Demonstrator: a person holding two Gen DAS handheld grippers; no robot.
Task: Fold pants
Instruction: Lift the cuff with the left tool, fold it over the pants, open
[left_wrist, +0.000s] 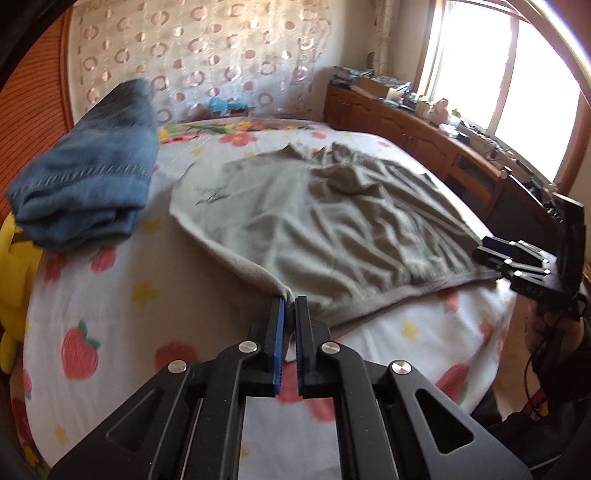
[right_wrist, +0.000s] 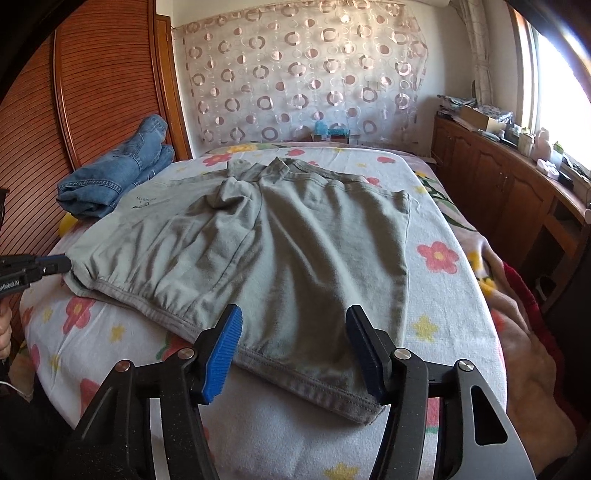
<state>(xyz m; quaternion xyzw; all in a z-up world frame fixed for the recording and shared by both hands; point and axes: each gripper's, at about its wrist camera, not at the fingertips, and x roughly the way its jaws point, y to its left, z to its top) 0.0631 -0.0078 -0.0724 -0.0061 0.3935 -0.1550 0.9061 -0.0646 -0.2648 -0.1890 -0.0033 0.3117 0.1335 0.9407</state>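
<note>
grey-green cotton pants (right_wrist: 280, 243) lay spread flat across the floral-printed bedspread (right_wrist: 443, 295), waistband end nearest you and the legs running away toward the patterned curtain (right_wrist: 306, 74). your left gripper (left_wrist: 290, 306) had its blue-padded fingers (left_wrist: 277, 332) clenched on the near left corner of the fabric, the cloth bunched to a point between them. your right gripper (right_wrist: 293, 332) hung just above the near right hem with its fingers spread wide, grasping nothing.

by the look of it, you were at the pick-up stage of a fold: one corner taken, the other not yet. the next move called for lowering the right fingers around the hem edge, pinching both layers, then lifting the two corners together so the fabric carried evenly.

a folded pair of blue denim jeans (right_wrist: 114, 177) sat well apart at the far left, beside the reddish slatted wooden wardrobe (right_wrist: 92, 92), with a yellow plush toy (left_wrist: 14, 280) below it at the bed's edge. neither seemed to stand in the way. the wrinkled hump mid-pants could have dragged into a crooked crease. a wooden cabinet (right_wrist: 498, 177) ran along the right wall.
</note>
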